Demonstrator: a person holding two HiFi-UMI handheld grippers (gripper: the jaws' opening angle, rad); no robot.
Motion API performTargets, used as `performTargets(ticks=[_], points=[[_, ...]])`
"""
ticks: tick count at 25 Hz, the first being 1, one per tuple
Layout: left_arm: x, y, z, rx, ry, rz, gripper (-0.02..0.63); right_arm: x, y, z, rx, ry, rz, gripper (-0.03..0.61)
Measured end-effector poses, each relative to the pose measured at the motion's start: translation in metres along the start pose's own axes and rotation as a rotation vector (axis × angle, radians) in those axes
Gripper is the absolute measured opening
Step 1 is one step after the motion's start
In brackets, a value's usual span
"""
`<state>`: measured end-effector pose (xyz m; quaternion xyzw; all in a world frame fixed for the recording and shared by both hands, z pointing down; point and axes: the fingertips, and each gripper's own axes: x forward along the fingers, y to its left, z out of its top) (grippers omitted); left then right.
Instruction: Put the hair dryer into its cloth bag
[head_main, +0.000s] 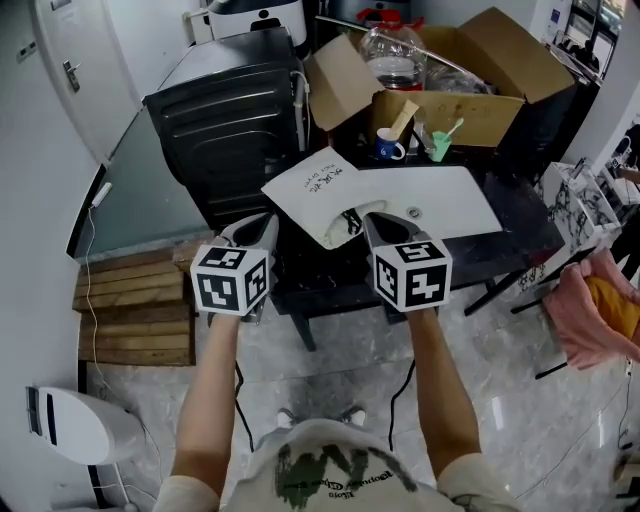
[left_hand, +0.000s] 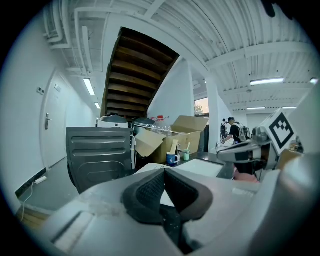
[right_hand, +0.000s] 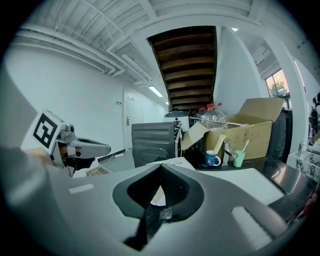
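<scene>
The left forearm (head_main: 212, 405) and right forearm (head_main: 442, 392) stretched forward side by side, a little apart. The left gripper (head_main: 263, 226) and right gripper (head_main: 372, 224) pointed ahead and slightly downward. Each gripper's jaws were pressed together, with nothing between them.

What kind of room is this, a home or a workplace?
Probably a workplace storage corner: it sits under a staircase, with an open cardboard box of clutter and a wooden pallet nearby.
</scene>
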<state>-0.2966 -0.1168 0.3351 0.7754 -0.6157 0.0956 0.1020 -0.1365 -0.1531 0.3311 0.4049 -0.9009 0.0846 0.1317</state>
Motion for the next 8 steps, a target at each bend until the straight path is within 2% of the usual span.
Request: performTargets(ticks=[8], points=[[-0.0046,0.0014,0.0022,-0.011,-0.014,-0.003,0.005,-0.003,0.0018,0.0007,0.005,-0.008,0.0,-0.002]])
